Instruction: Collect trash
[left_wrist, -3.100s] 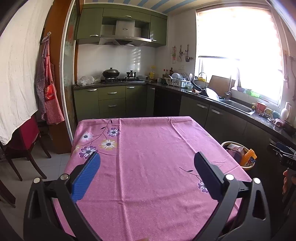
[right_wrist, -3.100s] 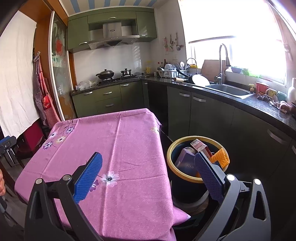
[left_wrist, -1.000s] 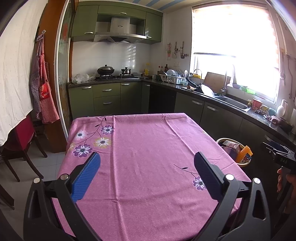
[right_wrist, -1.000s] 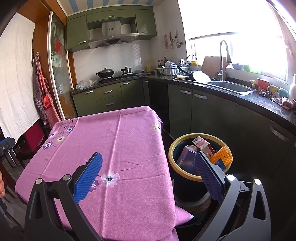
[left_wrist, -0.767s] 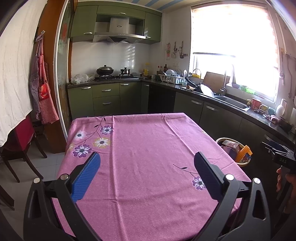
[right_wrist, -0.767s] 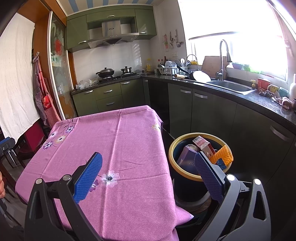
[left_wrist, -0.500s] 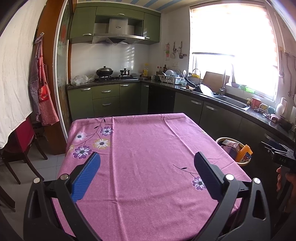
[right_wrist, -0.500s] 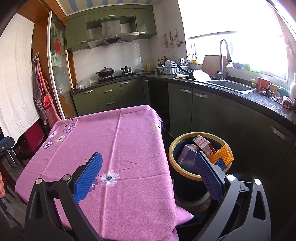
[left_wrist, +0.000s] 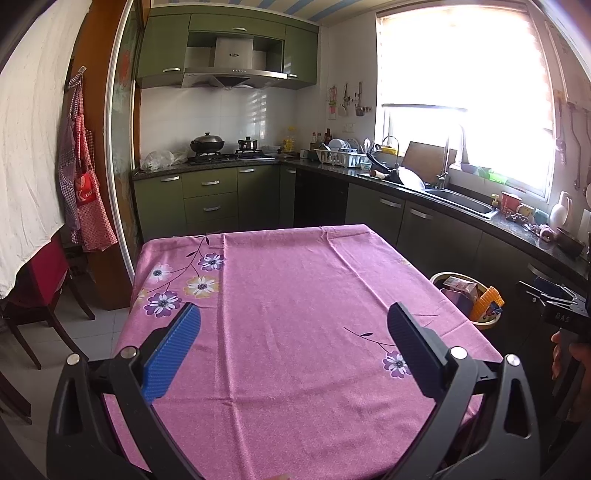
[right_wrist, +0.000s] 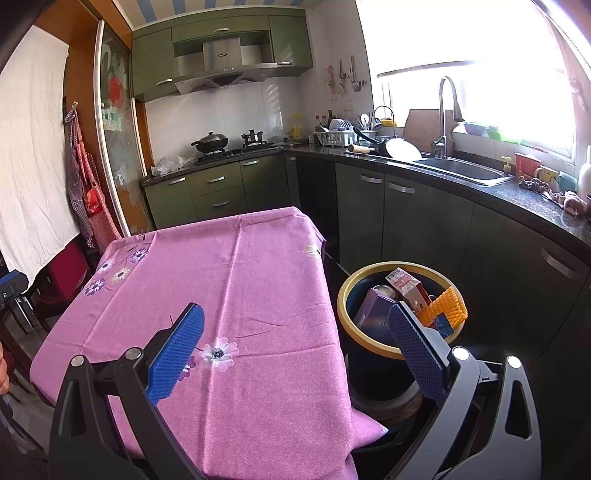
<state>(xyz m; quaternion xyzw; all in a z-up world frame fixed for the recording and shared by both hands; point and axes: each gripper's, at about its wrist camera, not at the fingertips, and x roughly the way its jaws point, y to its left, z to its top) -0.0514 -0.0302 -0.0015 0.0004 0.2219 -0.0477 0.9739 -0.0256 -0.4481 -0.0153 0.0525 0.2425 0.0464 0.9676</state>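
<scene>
Both tongs, left tongs and right tongs, wide open and empty, over pink table, boxes standing tilted in bin beside table

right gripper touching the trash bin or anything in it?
Apart. In the right wrist view the right gripper is wide open and empty, held up nearer the camera than the trash bin; its right finger only overlaps the rim in the image.

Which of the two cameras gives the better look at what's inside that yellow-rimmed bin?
The right wrist view: the bin sits close, showing boxes and an orange mesh piece inside. The left wrist view shows it small, partly hidden behind the table edge.
</scene>
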